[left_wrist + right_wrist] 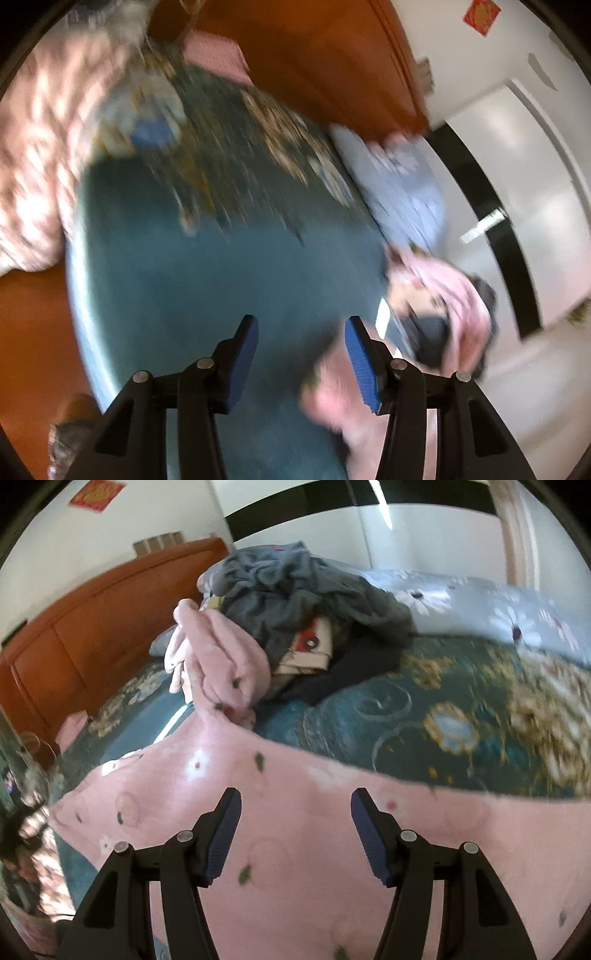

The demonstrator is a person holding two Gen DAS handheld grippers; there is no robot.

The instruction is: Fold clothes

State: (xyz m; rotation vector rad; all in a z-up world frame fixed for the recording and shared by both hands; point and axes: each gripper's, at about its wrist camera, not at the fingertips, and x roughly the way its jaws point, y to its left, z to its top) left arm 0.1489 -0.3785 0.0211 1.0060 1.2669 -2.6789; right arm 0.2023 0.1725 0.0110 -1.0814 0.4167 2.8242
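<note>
Currently, reading from left to right:
Left gripper point(301, 363): fingers spread, nothing between them; it hangs above bare teal bedspread point(221, 288). The view is motion-blurred.
Garment from left fingers: pink fleece garment point(332, 398) lies to their right, partly behind the right-hand pad point(362, 365).
Right gripper point(295, 836): fingers released, holding nothing; the pink garment point(295, 867) is spread flat directly beneath and ahead of them.
Garment long axis: judged to run across the right wrist view, left to right; its far edge meets the bedspread point(406, 716).
Clothes pile point(295, 602): grey, pink and patterned items heaped behind the garment, near the wooden headboard point(92, 620).
Nearer hand: the right, by judgement.
Fold state: cannot tell.
</note>
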